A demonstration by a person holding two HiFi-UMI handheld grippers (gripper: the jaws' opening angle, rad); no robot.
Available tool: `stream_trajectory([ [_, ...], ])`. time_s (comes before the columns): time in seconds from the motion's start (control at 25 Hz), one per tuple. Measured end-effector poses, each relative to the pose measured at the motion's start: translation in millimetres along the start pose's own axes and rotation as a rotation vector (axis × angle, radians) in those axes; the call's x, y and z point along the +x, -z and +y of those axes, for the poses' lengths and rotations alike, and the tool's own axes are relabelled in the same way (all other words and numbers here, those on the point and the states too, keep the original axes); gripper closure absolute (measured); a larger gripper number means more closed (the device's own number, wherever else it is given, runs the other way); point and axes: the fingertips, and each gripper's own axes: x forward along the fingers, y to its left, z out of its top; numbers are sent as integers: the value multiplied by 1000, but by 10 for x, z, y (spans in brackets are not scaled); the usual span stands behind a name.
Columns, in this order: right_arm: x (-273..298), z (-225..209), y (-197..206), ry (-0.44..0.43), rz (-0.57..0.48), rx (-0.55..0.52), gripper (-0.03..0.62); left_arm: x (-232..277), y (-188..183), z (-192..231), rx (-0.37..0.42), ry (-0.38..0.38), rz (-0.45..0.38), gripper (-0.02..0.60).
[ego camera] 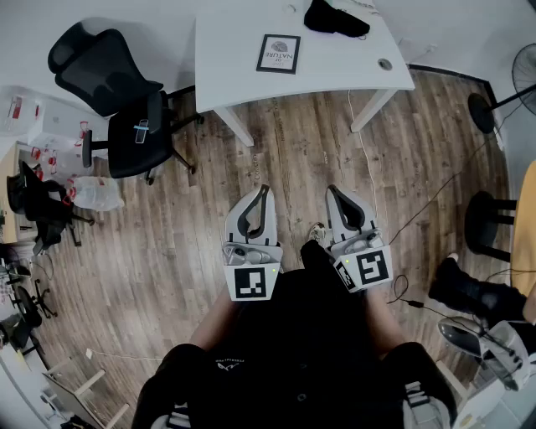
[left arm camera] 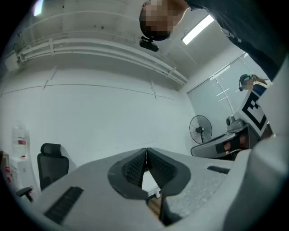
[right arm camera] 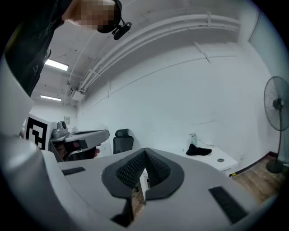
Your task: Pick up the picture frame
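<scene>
A black picture frame with a white print lies flat on the white desk at the top of the head view. My left gripper and right gripper are held side by side close to my body, over the wood floor, well short of the desk. Both are shut with nothing between the jaws. In the left gripper view the left gripper has its tips pressed together. The right gripper likewise meets at the tip in the right gripper view, with the desk beyond it.
A black office chair stands left of the desk. A black cloth lies on the desk's far side. A standing fan and stool are at the right. Cables trail over the floor; clutter lines the left wall.
</scene>
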Motion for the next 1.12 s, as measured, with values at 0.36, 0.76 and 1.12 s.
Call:
stream_trajectory([
  [0.36, -392, 1220, 298, 72, 24, 43, 595, -1366, 223, 626, -140, -43, -9, 574],
  [0.76, -988, 1799, -32, 4, -70, -7, 595, -2140, -171, 493, -116, -95, -75, 574],
  [1.12, -1598, 1395, -29, -12, -59, -2, 595, -2030, -349, -451, -149, -53, -61, 574],
])
